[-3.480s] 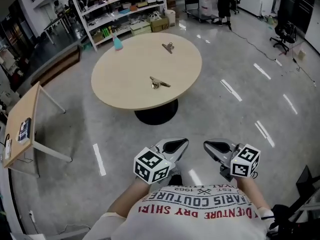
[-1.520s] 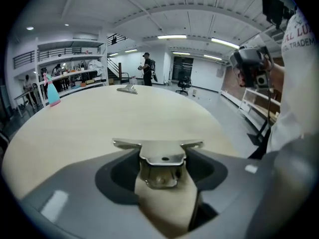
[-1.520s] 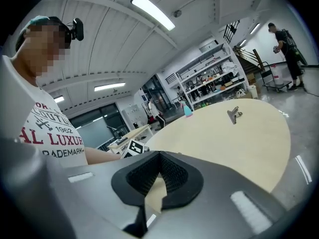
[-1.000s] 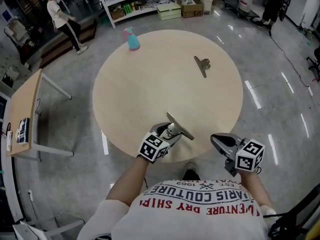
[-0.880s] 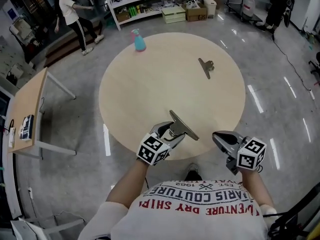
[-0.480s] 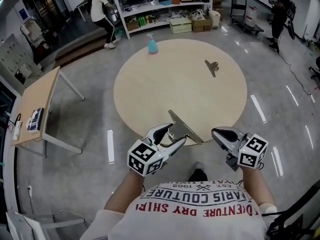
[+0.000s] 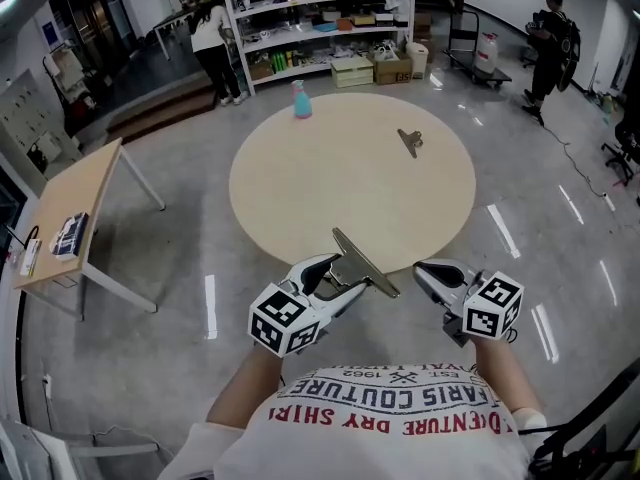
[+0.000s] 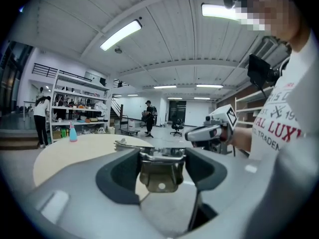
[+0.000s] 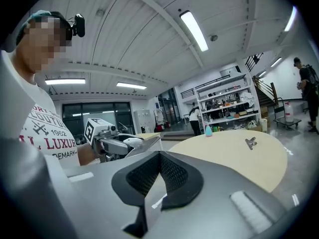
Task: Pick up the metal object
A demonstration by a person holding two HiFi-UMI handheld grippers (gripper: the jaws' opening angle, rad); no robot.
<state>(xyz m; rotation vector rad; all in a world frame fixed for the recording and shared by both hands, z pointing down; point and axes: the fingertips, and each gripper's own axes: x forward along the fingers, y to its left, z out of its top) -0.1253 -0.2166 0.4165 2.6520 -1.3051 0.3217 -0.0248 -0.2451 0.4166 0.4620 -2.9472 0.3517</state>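
The metal object [image 7: 362,262], a flat silver plate with a folded bracket under it, hangs in the air just past the near edge of the round wooden table [image 7: 300,188]. My left gripper [image 7: 335,280] is shut on it. In the left gripper view the bracket [image 8: 159,171] sits squeezed between the two dark pads, and the right gripper [image 8: 207,132] shows beyond. My right gripper [image 7: 425,268] is shut with nothing in it, level with the left one and to its right. The right gripper view shows its own tips [image 9: 159,156] meeting and the left gripper [image 9: 119,143] carrying the plate [image 9: 147,142].
A second metal clip [image 7: 410,141] lies on the far right of the table, and a blue spray bottle [image 7: 299,99] stands at its far edge. A wooden side table [image 7: 70,218] is at left. Shelves [image 7: 320,8] and standing people [image 7: 212,38] are behind.
The left gripper has lifted the metal object off the table and drawn it back toward the person. The right gripper came up and back alongside it, still shut.
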